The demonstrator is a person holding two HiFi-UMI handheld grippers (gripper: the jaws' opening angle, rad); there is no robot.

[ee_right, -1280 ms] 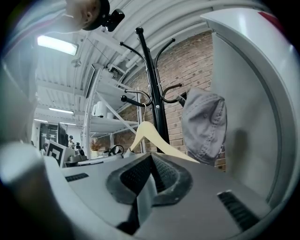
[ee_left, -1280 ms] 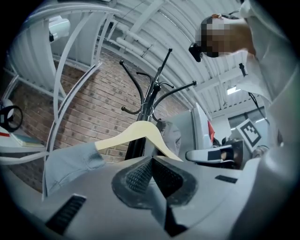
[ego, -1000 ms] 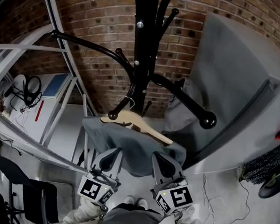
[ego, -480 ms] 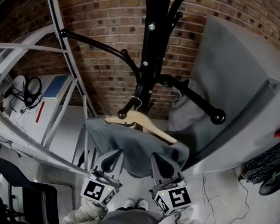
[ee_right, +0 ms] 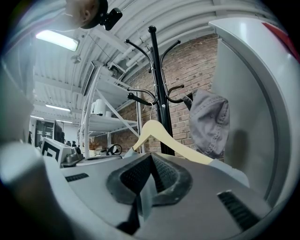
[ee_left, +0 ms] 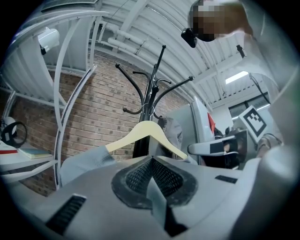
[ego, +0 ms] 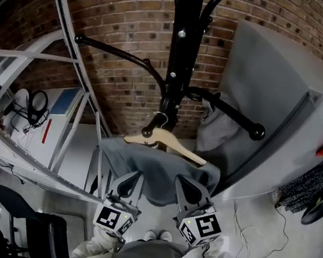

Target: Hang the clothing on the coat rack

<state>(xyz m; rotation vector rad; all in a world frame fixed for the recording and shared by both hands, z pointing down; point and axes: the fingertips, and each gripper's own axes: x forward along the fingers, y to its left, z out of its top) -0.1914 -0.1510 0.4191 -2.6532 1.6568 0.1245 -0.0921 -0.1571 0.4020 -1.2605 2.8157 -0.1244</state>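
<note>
A black coat rack (ego: 183, 46) stands before a brick wall. A pale wooden hanger (ego: 168, 144) carries a grey-blue garment (ego: 156, 169), and its metal hook (ego: 161, 119) sits right beside the pole, just above a knobbed lower arm (ego: 147, 132); whether it rests on the arm I cannot tell. My left gripper (ego: 131, 178) and right gripper (ego: 188, 184) are below the hanger, each shut on the garment's lower cloth. The left gripper view shows the hanger (ee_left: 145, 133) over shut jaws with a fold of cloth (ee_left: 157, 199) pinched between them. The right gripper view shows the same hanger (ee_right: 161, 136) and cloth (ee_right: 143, 197).
Another grey garment (ego: 217, 126) hangs on the rack's right arm (ego: 233, 117). A big grey slanted panel (ego: 271, 92) is close on the right. White metal shelving (ego: 44, 88) fills the left, with a black chair (ego: 41, 227) below it. Cables (ego: 248, 235) lie on the floor.
The rack, hanger and garment have drifted a little to the right in the head view. Both grippers keep the same hold on the cloth.
</note>
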